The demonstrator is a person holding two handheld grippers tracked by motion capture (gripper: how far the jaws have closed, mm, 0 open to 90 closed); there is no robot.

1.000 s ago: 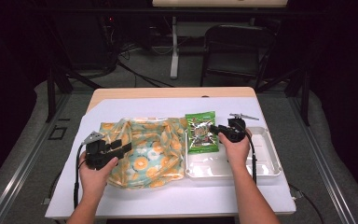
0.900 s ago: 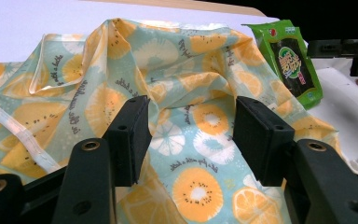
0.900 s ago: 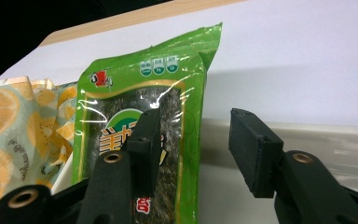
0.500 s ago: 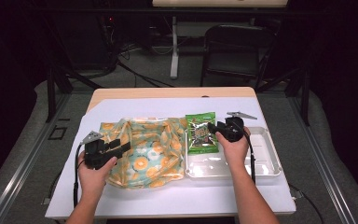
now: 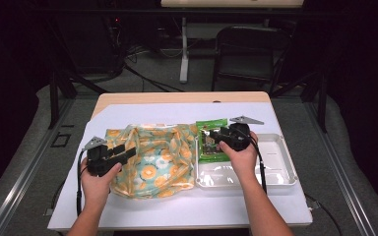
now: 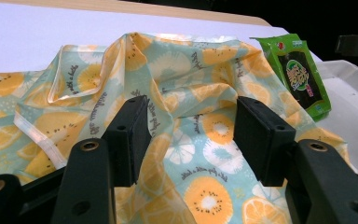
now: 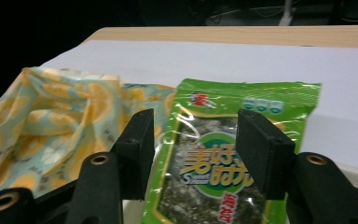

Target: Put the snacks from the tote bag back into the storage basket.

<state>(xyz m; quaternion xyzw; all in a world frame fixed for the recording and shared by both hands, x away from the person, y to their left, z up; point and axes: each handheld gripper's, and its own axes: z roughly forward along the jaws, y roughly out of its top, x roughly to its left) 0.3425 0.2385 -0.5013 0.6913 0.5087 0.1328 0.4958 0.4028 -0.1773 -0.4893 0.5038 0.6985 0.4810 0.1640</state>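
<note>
A teal cloth bag [image 5: 157, 157] printed with orange fruit slices lies crumpled on the white table cover. My left gripper [image 5: 124, 151] rests over its left side, open, with a fold of the bag [image 6: 205, 70] running between the jaws [image 6: 191, 121] and no pad pressing on it. A green seaweed snack packet [image 5: 211, 126] lies flat at the bag's right edge, its near end on the white tray [image 5: 275, 162]. My right gripper [image 5: 212, 138] hovers over the packet [image 7: 242, 100]. Its jaws [image 7: 193, 135] have just been opening and stand wide, with the packet below them and not pinched.
The shallow white tray [image 6: 354, 102] sits right of the bag [image 7: 60, 116], with the packet [image 6: 300, 74] leaning on its left rim. A wooden table edge [image 5: 177, 97] runs along the back. Dark chair and stand legs are behind the table.
My right gripper has lifted a little off the packet and its jaws stand wider apart. The packet stays where it lay. My left gripper and the bag have not moved.
</note>
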